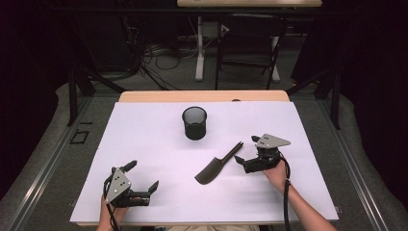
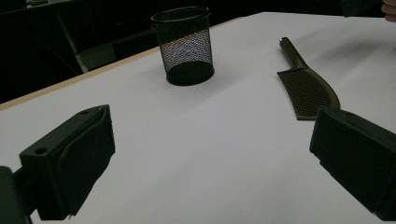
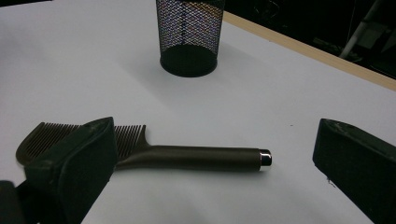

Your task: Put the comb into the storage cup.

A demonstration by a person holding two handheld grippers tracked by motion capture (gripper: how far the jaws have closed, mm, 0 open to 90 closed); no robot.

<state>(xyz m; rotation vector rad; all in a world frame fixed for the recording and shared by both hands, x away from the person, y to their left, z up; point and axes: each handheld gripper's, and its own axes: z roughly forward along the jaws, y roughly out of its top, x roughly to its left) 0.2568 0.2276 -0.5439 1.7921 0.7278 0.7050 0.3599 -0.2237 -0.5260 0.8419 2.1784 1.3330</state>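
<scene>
A dark brown handled comb (image 1: 215, 165) lies flat on the white tabletop (image 1: 144, 139), its handle pointing up and to the right toward the right gripper (image 1: 246, 153). That gripper sits just beside the handle's end with its jaws spread wide and nothing between them; in the right gripper view the comb (image 3: 187, 157) lies across the gap ahead of the jaws, its metal-tipped handle end between them and its teeth behind the left jaw, not touched by either. The left gripper (image 1: 142, 177) rests near the table's front left, well apart from the comb, jaws likewise parted and empty. A black wire-mesh pen cup (image 1: 194, 123) stands upright beyond the comb, near the table's far middle. No brand, label or writing can be read on the comb, the cup or the grippers.
</scene>
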